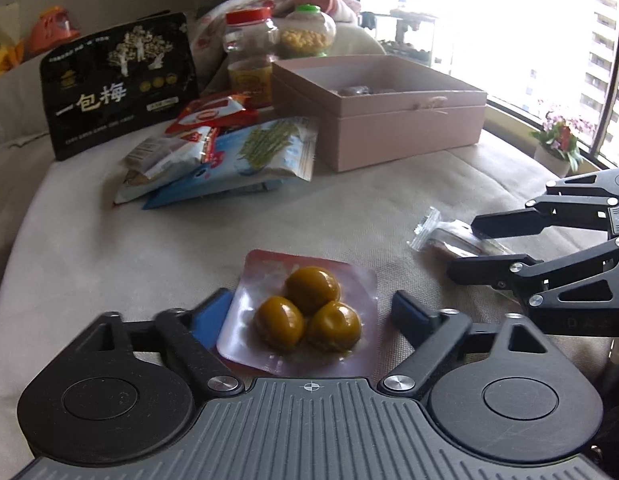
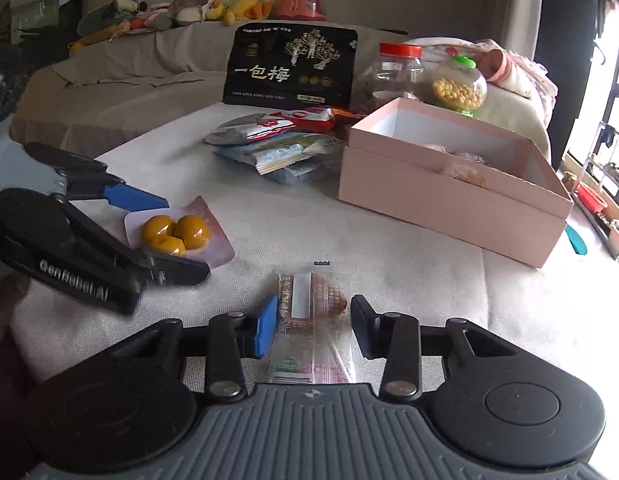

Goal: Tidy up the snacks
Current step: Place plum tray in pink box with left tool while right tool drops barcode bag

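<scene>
A clear pack of three yellow-brown plums [image 1: 309, 312] lies on the beige cover between the fingers of my open left gripper [image 1: 309, 312]; it also shows in the right wrist view [image 2: 177, 234]. A clear-wrapped brown snack [image 2: 313, 320] lies between the fingers of my open right gripper [image 2: 314, 320], its wrapper close to both pads; it shows at the right of the left wrist view [image 1: 453, 240] with the right gripper [image 1: 465, 246] around it. An open pink box [image 1: 389, 120] [image 2: 449, 184] holds a few wrapped snacks.
A pile of snack bags [image 1: 213, 152] [image 2: 281, 140] lies left of the box. Behind stand a black plum bag [image 1: 117, 84], a red-lidded jar [image 1: 249, 56] and a green-lidded jar of yellow balls [image 1: 307, 34]. A potted plant [image 1: 557, 144] sits by the window.
</scene>
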Demonstrator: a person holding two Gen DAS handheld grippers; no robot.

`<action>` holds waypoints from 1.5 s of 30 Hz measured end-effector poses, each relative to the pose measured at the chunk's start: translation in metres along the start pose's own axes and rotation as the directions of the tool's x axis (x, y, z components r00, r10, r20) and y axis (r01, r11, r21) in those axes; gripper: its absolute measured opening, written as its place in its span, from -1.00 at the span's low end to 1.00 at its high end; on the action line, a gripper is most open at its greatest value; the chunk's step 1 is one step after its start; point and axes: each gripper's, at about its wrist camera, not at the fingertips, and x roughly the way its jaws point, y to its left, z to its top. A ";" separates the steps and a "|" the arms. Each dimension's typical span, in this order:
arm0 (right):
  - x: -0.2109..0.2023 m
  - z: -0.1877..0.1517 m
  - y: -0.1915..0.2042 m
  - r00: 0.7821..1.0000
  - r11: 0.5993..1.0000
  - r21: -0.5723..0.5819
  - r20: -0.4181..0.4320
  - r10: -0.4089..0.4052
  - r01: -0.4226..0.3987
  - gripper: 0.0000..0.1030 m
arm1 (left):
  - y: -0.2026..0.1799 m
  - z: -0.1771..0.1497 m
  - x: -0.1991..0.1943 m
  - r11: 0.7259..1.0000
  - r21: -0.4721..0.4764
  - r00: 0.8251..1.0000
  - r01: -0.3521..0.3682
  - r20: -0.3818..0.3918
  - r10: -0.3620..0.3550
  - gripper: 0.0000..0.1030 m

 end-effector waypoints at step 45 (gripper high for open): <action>0.023 0.160 -0.205 0.981 0.956 0.246 0.072 -0.180 0.158 -0.24 | -0.020 0.206 0.162 0.876 -0.265 0.906 0.403 -0.019 -0.422 0.57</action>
